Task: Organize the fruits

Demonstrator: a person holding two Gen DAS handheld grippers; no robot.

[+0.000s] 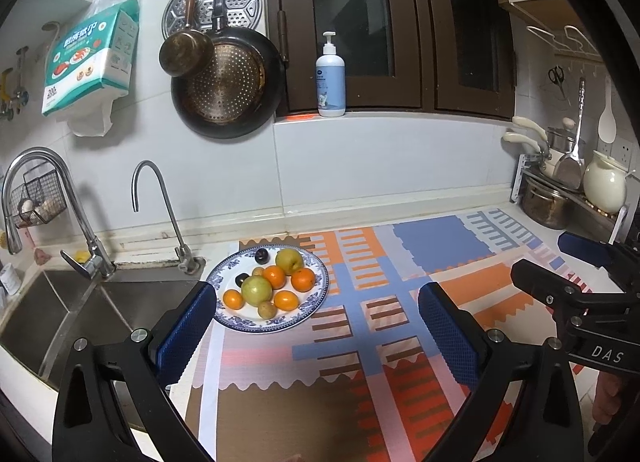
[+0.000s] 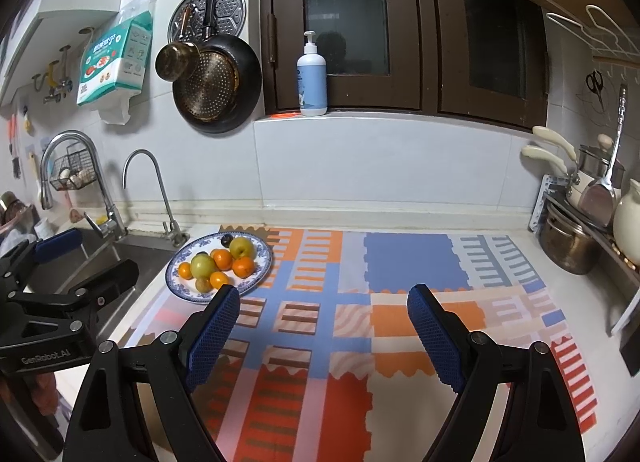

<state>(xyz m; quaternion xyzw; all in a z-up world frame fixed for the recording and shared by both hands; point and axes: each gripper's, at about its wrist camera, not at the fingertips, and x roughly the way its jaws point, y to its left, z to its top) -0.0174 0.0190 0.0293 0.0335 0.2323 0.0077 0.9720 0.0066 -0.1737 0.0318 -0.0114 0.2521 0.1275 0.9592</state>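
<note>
1. Fruit fills a blue-and-white plate at the left end of the patterned mat, just beside the sink.
2. On the plate lie two green-yellow apples, four oranges, two dark plums and a couple of small brownish fruits, all bunched together and touching.
3. Nearest the plate, the left gripper hangs above the mat with jaws wide apart and nothing between them; its left blue pad overlaps the plate's rim in its own view.
4. Further right, the right gripper hovers over the mat's middle, jaws likewise spread and holding nothing.
5. Behind stand two faucets, a hanging pan, a soap bottle on the sill, and pots at the far right.
</note>
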